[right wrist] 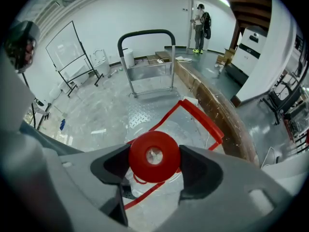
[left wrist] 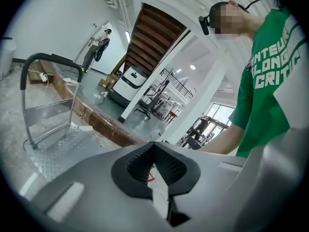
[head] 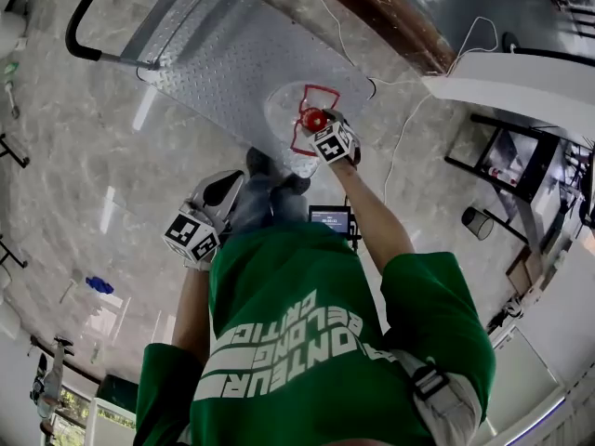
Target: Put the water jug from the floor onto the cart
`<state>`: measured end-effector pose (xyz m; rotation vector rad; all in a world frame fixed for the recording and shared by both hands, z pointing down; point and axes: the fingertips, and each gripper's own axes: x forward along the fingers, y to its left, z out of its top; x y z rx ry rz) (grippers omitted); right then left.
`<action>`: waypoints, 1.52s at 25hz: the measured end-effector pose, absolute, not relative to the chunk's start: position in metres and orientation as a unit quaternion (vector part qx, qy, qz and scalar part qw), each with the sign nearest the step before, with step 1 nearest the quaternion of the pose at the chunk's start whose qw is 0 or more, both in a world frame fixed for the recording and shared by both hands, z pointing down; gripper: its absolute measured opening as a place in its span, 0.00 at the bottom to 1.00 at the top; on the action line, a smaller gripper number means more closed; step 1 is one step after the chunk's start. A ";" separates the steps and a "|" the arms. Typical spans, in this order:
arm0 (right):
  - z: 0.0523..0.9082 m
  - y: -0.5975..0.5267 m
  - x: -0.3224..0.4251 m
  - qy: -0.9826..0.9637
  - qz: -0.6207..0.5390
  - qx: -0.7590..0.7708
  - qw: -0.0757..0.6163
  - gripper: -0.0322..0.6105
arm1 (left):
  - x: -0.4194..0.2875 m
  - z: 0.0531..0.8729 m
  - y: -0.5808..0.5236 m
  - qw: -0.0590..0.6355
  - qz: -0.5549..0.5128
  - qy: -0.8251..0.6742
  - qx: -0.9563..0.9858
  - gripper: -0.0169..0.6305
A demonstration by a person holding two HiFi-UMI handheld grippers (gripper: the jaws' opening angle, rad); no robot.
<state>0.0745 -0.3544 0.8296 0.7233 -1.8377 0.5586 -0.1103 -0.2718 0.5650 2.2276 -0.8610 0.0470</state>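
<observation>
The clear water jug (head: 284,119) with a red handle frame (right wrist: 203,117) and a red cap (right wrist: 154,156) is over the near corner of the cart's diamond-plate deck (head: 232,54). I cannot tell whether it rests there. My right gripper (head: 321,126) is shut on the cap, one jaw on each side. Held low at the person's left side, my left gripper (head: 223,193) is away from the jug. In its own view the left gripper (left wrist: 155,166) is shut with nothing in it. The cart's black handle (right wrist: 145,34) stands at the far end.
A small screen (head: 330,219) lies on the floor by the person's feet. White cables (head: 400,147) run right of the cart, along a curved wooden edge (head: 390,17). A black bin (head: 477,221) stands at the right. A person (right wrist: 200,25) is far behind the cart.
</observation>
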 end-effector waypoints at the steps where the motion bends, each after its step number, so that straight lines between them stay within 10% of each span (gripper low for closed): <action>1: 0.835 -0.357 0.069 -0.764 0.234 0.298 0.522 0.51 | -0.114 0.566 -0.276 0.367 0.019 -0.336 0.867 0.04; 23: 0.863 -0.365 0.050 -0.736 0.259 0.294 0.552 0.53 | -0.126 0.539 -0.297 0.306 0.007 -0.320 0.897 0.04; 33: 0.704 -0.296 0.101 -0.779 0.203 0.439 0.399 0.52 | -0.091 0.502 -0.195 0.260 0.014 -0.271 0.927 0.04; 38: 0.619 -0.188 0.143 -0.784 0.164 0.502 0.325 0.18 | -0.061 0.478 -0.117 0.227 0.012 -0.227 0.947 0.04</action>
